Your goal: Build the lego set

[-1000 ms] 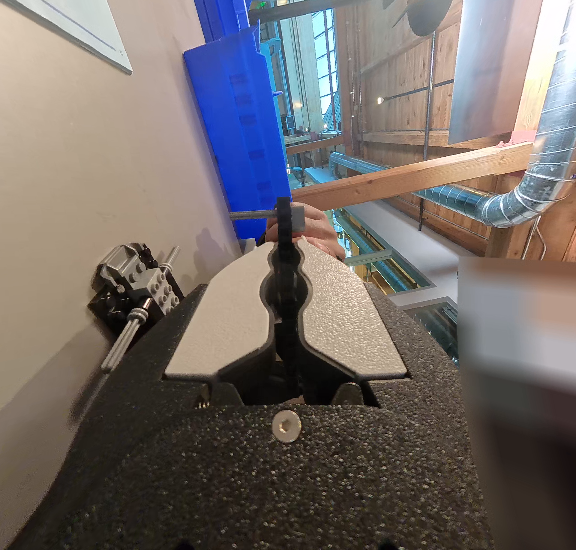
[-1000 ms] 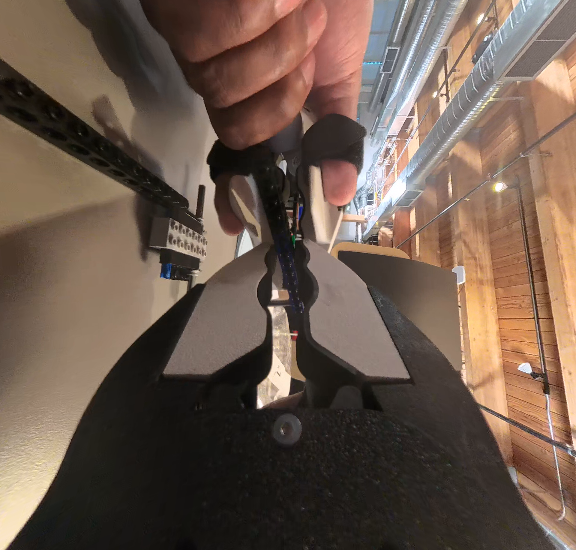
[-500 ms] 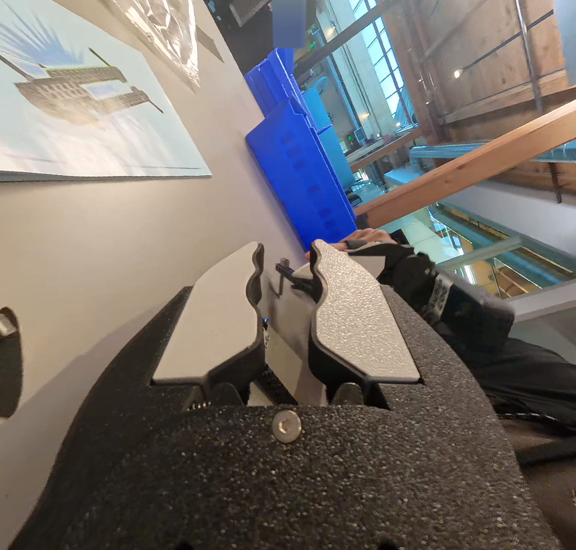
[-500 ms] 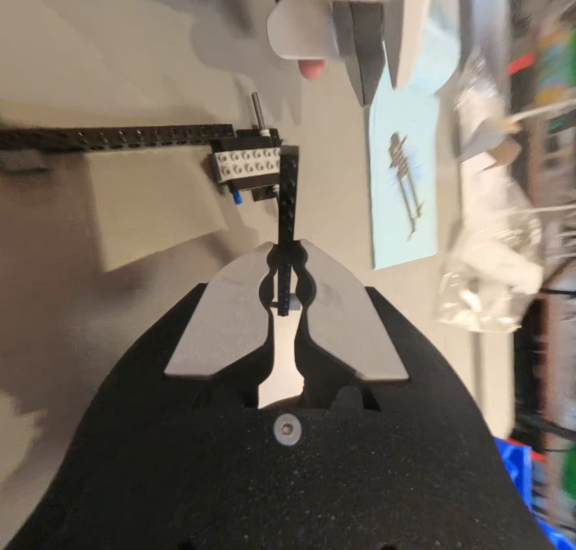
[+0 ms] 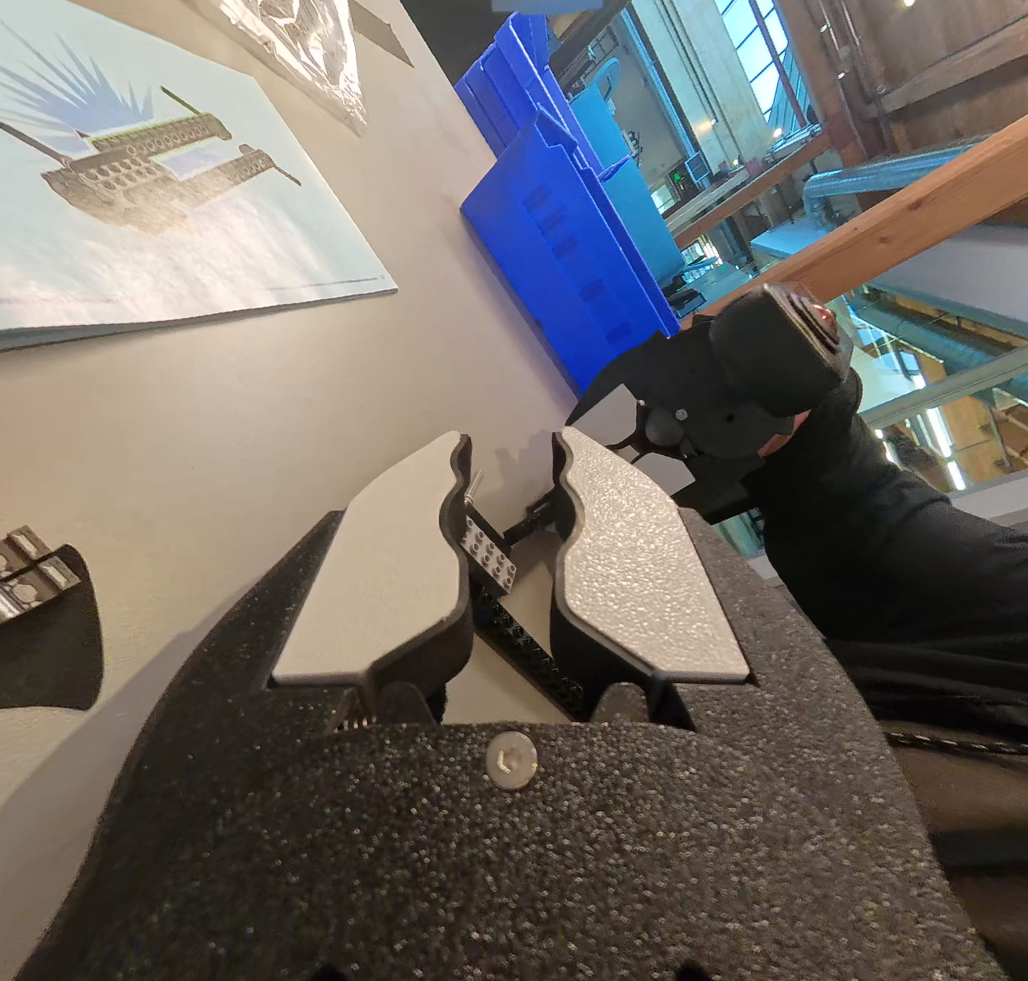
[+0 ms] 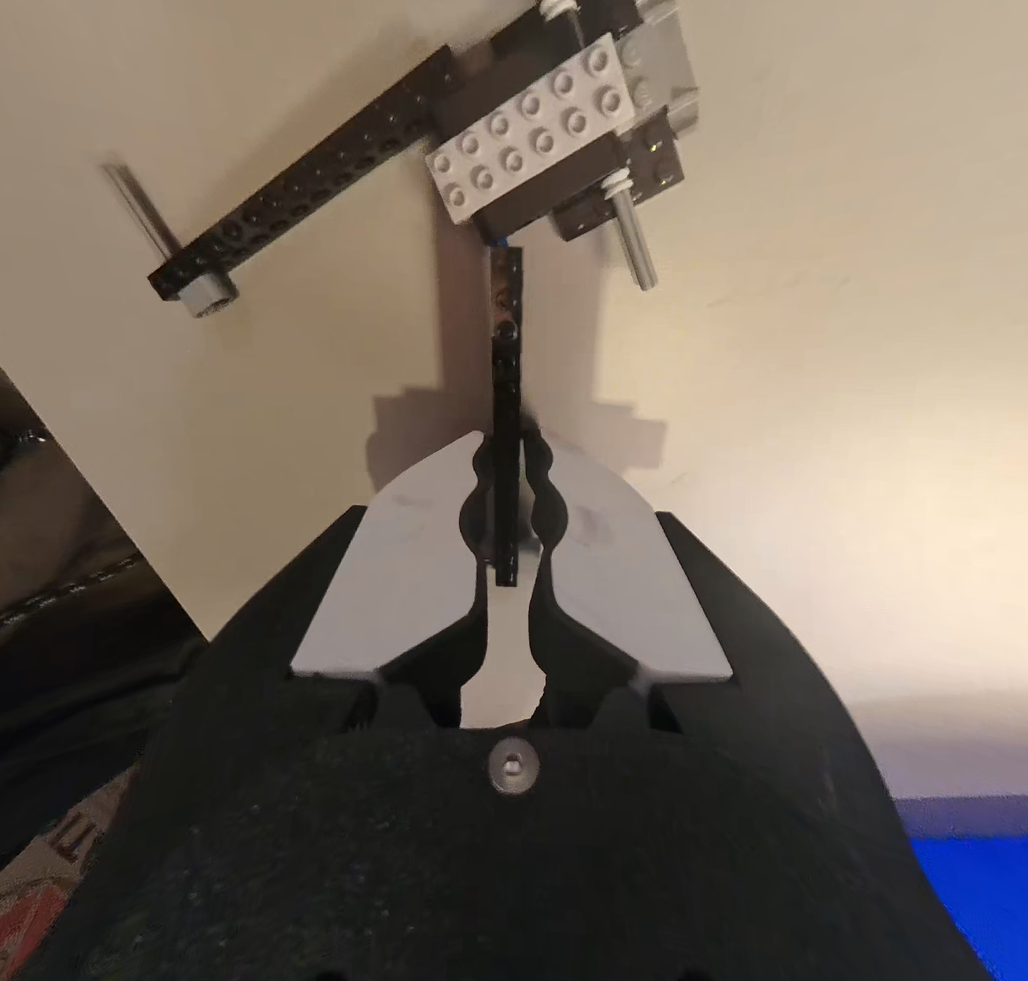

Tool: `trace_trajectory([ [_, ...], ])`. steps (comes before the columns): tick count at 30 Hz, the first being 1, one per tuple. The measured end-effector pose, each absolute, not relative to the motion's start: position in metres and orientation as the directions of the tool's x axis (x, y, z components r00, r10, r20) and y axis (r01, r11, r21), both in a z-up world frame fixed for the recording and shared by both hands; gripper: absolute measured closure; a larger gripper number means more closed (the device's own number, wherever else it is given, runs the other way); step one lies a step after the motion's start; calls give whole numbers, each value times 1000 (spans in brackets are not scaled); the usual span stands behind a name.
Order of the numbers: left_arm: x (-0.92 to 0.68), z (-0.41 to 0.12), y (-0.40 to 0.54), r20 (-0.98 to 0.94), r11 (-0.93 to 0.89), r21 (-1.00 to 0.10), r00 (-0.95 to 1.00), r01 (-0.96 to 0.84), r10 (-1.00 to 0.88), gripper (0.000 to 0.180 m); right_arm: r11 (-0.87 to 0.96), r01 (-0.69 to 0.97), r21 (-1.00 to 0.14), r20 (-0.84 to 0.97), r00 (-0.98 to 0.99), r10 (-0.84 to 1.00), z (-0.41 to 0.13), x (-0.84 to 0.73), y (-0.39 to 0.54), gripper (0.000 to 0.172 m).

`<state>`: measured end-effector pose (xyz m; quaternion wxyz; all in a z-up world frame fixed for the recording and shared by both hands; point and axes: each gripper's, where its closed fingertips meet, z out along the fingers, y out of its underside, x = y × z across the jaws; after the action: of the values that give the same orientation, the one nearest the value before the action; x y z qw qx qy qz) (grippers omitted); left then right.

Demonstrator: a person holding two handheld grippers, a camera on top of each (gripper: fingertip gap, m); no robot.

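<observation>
Landmark: brick assembly [image 6: 562, 120], black beams with a light grey studded plate on top, lying on the beige tabletop [image 6: 806, 342].
Containers: blue plastic bins [image 5: 562, 231] are seen stacked at the far edge of the tabletop, beyond the assembly in the left wrist view. Their contents cannot be made out from this angle.
Second container: a clear plastic bag [image 5: 295, 14], crinkled, is lying on the tabletop to the far left of the bins. What is in it cannot be told.
Printed matter: a pale blue instruction sheet [image 5: 167, 215] is lying flat left of the assembly. A drawing of a beam-and-brick model is printed on it. A fine line of print along its edge is too small to read.
Writing: no legible brand or label is made out on the bins or the bricks.
Left tool [image 5: 510, 443]: jaws are held apart at a moderate width, above the assembly. The grey plate and a black beam are seen through the gap, with clear space to either pad. Nothing is gripped.
Right tool [image 6: 507, 443]: jaws are narrowed onto a thin black beam [image 6: 507, 398], both pads pressed on its sides. The beam's far end is seen just at the near edge of the assembly, below the grey plate.
Assembly details: a long black perforated beam [image 6: 311, 198] is seen extending left from the plate, and grey axles [image 6: 631, 231] are seen protruding from the assembly.
</observation>
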<state>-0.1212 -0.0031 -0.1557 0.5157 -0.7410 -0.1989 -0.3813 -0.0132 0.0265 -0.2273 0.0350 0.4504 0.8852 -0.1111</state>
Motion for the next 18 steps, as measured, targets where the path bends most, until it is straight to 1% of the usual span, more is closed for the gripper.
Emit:
trace_trajectory([
  [3,-122,-153,-3,742,-380,-645,662,663,-105,153,553,810,-197,-152,-582,799,-227,-12,26,154],
  [5,-121,-153,-3,719,-385,-668,686,637,-114,153,550,807,-216,-128,-581,804,-227,-11,27,144],
  [8,-119,-154,-2,685,-390,-697,719,601,-116,152,551,798,-242,-86,-584,807,-227,-10,33,141],
  [10,-118,-155,-1,674,-393,-706,729,589,-118,152,549,790,-272,-72,-586,807,-226,-13,33,142],
  [11,-117,-155,0,671,-395,-708,732,586,-119,152,550,788,-278,-66,-587,807,-226,-15,33,146],
  [14,-118,-158,1,660,-392,-716,742,577,-115,153,555,788,-266,-63,-589,806,-228,-16,33,163],
  [18,-122,-161,2,661,-390,-714,743,581,-103,153,468,844,-262,-89,-503,860,-228,-14,42,163],
])
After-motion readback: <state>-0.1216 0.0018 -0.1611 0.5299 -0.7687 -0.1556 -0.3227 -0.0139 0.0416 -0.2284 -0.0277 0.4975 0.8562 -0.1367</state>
